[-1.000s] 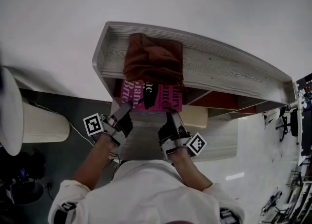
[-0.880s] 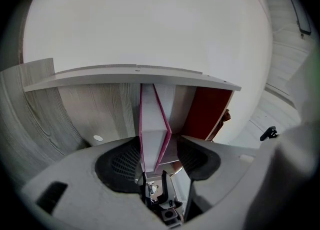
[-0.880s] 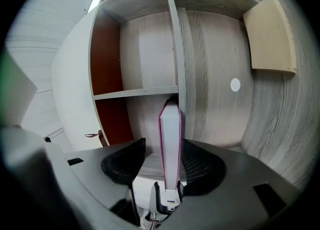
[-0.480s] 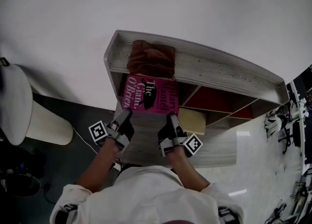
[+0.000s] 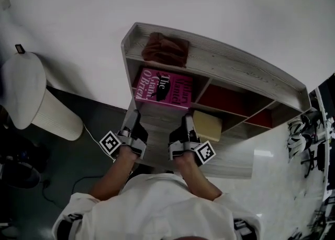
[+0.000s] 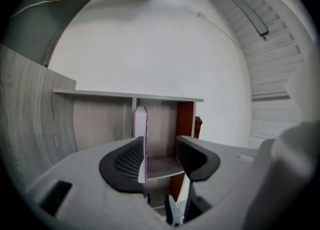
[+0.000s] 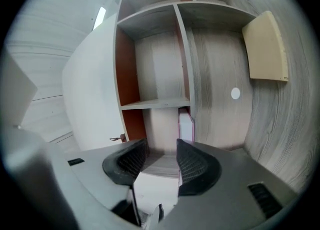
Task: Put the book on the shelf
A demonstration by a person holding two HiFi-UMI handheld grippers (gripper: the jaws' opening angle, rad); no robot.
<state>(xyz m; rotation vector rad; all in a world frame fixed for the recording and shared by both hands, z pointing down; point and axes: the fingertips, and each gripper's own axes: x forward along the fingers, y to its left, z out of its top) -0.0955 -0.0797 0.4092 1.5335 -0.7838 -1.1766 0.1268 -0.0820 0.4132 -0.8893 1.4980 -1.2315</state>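
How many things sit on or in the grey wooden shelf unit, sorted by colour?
pink rectangular book: 1
brown crumpled cloth: 1
beige flat rectangular item: 1
Total: 3

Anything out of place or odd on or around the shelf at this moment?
A crumpled brown cloth lies bunched on the top board of the shelf, above the compartment that holds the pink book. It looks out of place there. The book shows no damage, and nothing has spilled.
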